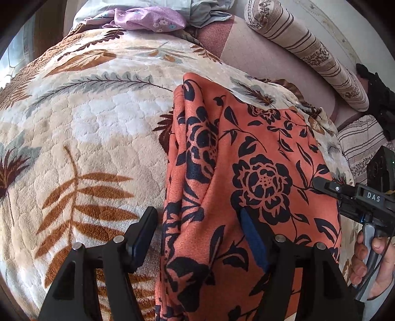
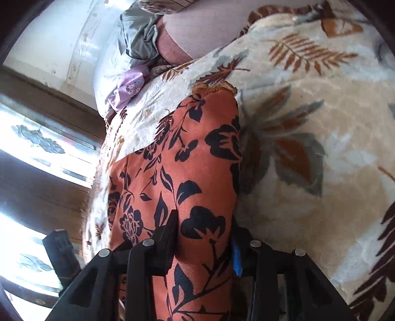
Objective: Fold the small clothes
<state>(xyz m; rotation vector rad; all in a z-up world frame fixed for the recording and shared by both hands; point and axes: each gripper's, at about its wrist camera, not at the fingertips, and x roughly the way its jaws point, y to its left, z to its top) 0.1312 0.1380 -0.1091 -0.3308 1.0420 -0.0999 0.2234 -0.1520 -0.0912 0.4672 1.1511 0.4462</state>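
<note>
An orange garment with a dark floral print (image 1: 249,172) lies partly folded on a cream leaf-patterned blanket (image 1: 81,128). My left gripper (image 1: 197,224) is open; its left finger rests on the blanket beside the garment's left edge, its right finger on the cloth. My right gripper (image 1: 318,184) reaches in from the right onto the garment's right edge. In the right wrist view the garment (image 2: 187,172) runs between the right gripper's fingers (image 2: 205,232), which are closed in on a fold of it. The blanket (image 2: 321,123) lies to its right.
A purple flowered cloth (image 1: 150,18) and pale blue clothes (image 1: 197,10) lie at the blanket's far end. A striped bolster (image 1: 308,51) lies on a pink sheet at the right. A bright window (image 2: 37,153) and wooden frame are left of the bed.
</note>
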